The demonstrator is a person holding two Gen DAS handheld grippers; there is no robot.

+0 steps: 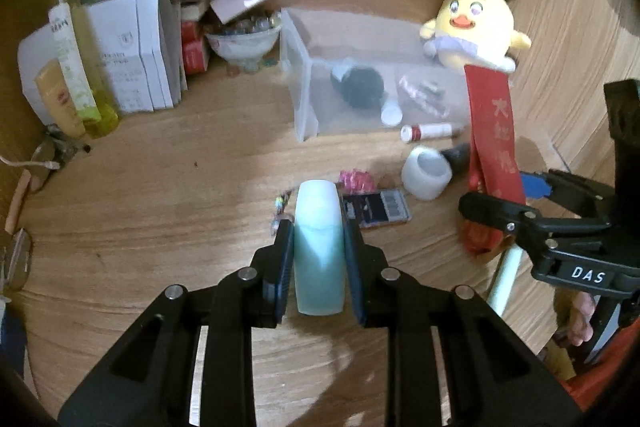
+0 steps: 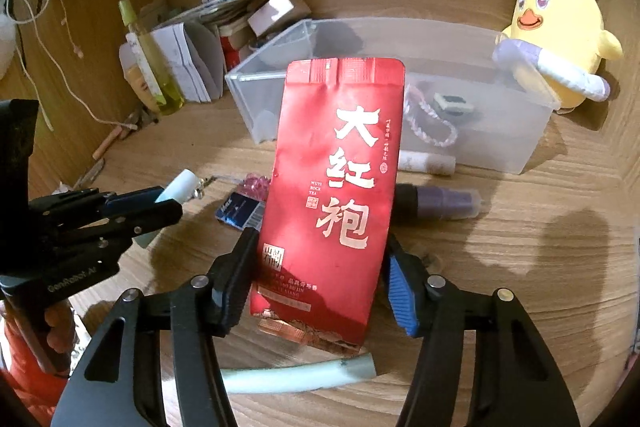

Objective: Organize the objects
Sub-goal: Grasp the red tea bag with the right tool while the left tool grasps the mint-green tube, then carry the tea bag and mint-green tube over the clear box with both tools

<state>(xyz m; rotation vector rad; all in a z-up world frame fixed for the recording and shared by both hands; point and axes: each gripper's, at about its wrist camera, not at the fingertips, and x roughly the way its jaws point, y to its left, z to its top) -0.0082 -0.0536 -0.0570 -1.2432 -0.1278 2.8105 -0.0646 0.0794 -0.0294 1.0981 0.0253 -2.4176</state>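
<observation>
My left gripper (image 1: 318, 227) is shut on a pale teal bottle (image 1: 319, 255), which lies lengthwise between the pads just above the wooden desk (image 1: 160, 207). In the right wrist view this gripper (image 2: 160, 201) shows at the left with the bottle (image 2: 180, 189) poking out. My right gripper (image 2: 320, 237) is shut on a red tea packet (image 2: 336, 187) with large white characters, held upright. The left wrist view shows the packet (image 1: 490, 131) edge-on at the right. Behind both stands a clear plastic bin (image 1: 304, 99) holding a dark round item and small sachets.
A yellow plush chick (image 2: 560, 27) with rabbit ears leans on the bin's right end. Loose on the desk lie a white cap (image 1: 426, 173), a dark blue card (image 1: 378, 207), pink beads (image 1: 356, 179), a white tube (image 1: 430, 131), a purple bottle (image 2: 444, 205) and a pale green tube (image 2: 296, 373). Boxes (image 1: 132, 55), bottles and a bowl (image 1: 244, 41) crowd the back left.
</observation>
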